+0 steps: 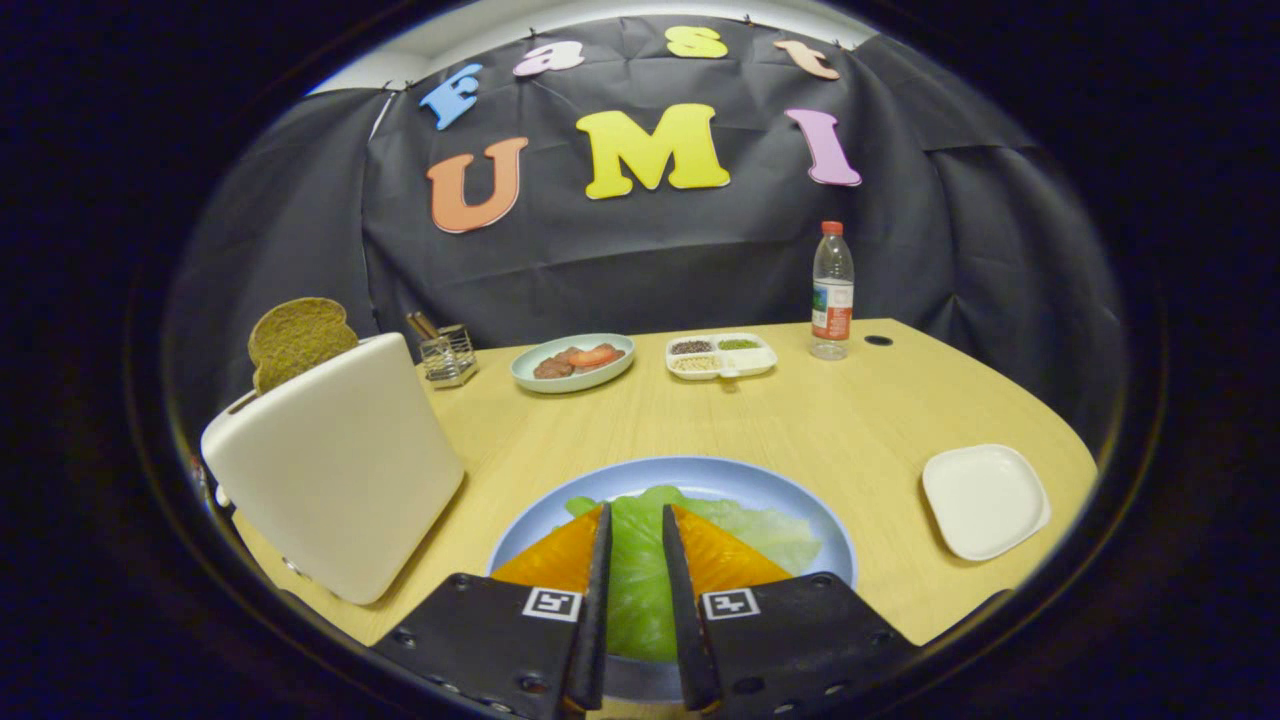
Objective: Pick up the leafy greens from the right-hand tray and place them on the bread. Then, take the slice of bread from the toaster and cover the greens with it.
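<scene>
Gripper (636, 522) slightly parted, fingers either side of the greens (640, 560), grip uncertain. Greens spread on blue plate (700, 478) at desk's (840, 420) near edge. Bread slice (296, 340) upright in toaster (335, 480), left edge. White tray (985, 500) near right edge.

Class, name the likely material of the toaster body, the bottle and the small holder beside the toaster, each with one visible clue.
Toaster: probably matte cream plastic or painted metal; smooth, soft sheen.
Bottle: clear plastic; the wall shows through it.
Holder: shiny wire metal; thin bright bars.
The gripper stands slightly open over the greens.
</scene>
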`<action>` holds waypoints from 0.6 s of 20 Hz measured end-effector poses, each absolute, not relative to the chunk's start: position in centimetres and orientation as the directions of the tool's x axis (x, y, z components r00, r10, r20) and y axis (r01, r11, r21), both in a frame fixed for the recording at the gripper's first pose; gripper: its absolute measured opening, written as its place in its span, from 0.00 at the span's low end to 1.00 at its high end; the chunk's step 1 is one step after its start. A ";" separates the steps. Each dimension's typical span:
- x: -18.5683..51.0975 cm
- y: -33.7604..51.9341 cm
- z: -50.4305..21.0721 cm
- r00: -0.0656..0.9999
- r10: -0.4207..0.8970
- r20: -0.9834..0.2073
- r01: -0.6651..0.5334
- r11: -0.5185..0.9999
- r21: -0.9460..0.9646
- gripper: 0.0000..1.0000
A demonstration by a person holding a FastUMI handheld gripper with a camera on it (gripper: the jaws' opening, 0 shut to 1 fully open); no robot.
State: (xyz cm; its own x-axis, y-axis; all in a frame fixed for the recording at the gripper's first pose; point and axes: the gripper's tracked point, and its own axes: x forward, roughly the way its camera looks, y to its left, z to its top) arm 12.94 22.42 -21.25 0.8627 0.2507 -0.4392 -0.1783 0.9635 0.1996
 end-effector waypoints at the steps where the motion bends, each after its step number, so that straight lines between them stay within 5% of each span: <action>1: 12.9 22.2 -20.9 0.869 0.246 -0.431 -0.174 0.964 0.200 0.37; 2: 12.8 22.0 -20.5 0.876 0.240 -0.418 -0.170 0.965 0.198 0.41; 7: 11.7 20.1 -15.4 0.938 0.179 -0.297 -0.122 0.972 0.202 0.96; 12: 9.6 20.4 -6.2 0.983 0.134 -0.124 -0.109 0.975 0.193 0.96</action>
